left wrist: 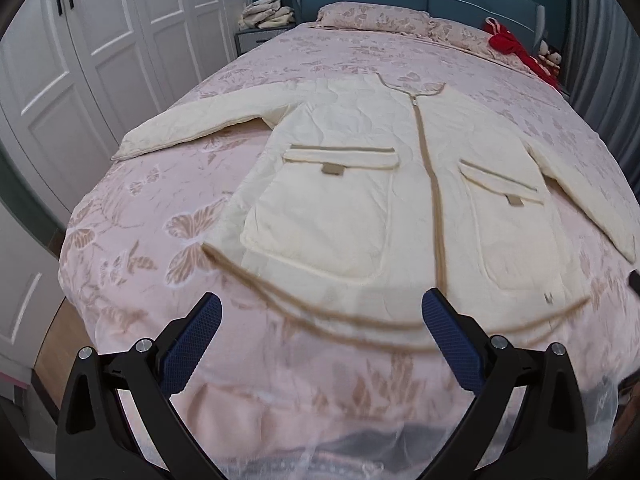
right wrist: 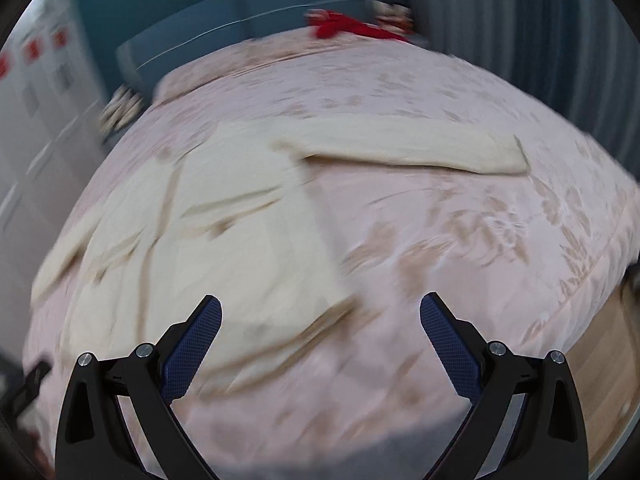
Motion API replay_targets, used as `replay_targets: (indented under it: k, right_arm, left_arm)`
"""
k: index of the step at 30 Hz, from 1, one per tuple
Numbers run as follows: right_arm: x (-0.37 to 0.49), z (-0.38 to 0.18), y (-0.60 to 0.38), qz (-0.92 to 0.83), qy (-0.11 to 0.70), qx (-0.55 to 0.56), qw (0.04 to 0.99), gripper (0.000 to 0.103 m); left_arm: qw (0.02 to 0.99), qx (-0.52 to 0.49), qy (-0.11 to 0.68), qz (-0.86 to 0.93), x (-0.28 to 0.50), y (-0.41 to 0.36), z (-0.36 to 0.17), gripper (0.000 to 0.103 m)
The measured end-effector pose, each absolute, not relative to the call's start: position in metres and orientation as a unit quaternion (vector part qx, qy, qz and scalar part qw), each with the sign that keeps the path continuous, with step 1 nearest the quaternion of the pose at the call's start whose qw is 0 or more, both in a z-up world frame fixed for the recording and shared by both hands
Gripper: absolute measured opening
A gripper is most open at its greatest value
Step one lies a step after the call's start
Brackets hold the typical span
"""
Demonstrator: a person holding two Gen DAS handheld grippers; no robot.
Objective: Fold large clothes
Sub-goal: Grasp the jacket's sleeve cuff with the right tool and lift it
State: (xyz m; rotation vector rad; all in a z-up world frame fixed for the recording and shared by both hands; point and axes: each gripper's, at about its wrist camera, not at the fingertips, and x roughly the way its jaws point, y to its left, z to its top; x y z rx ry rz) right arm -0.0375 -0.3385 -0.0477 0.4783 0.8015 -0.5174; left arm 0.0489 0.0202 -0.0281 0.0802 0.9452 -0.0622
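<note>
Cream jacket (left wrist: 360, 184) flat on bed (left wrist: 132, 216), hem just beyond spread fingers (left wrist: 208, 320)

The bed (left wrist: 132, 208) is wide, and the cream jacket (left wrist: 360, 184) lies flat across its middle, sleeves spread to both sides. Bare pink cover runs along the lower edge of the left wrist frame, between the jacket's hem and the left hand-held gripper (left wrist: 322, 312), whose fingers stand wide apart over it. In the right wrist frame, the right hand-held gripper (right wrist: 320, 312), also spread wide, has a broad bare stretch of cover at centre right, below the outstretched sleeve (right wrist: 400, 144). At the top of the left frame, pillows (left wrist: 380, 18) and a red garment (left wrist: 508, 42) crowd the head end. White wardrobe doors (left wrist: 80, 60) close in the left edge.
</note>
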Motion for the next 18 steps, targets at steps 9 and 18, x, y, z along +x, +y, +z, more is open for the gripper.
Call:
replay_targets:
  k: [9,18]
  right_arm:
    - [-0.029,-0.102,-0.564,-0.394,0.334,0.366,0.774,0.098]
    - [-0.035,-0.155,-0.675,-0.456,0.277,0.475,0.699,0.090]
  left_arm:
    - [0.883,-0.007,0.469,0.010,0.118,0.027,-0.038,0.098]
    - [0.873,-0.045,0.484,0.050,0.169,0.040,-0.057,0.098]
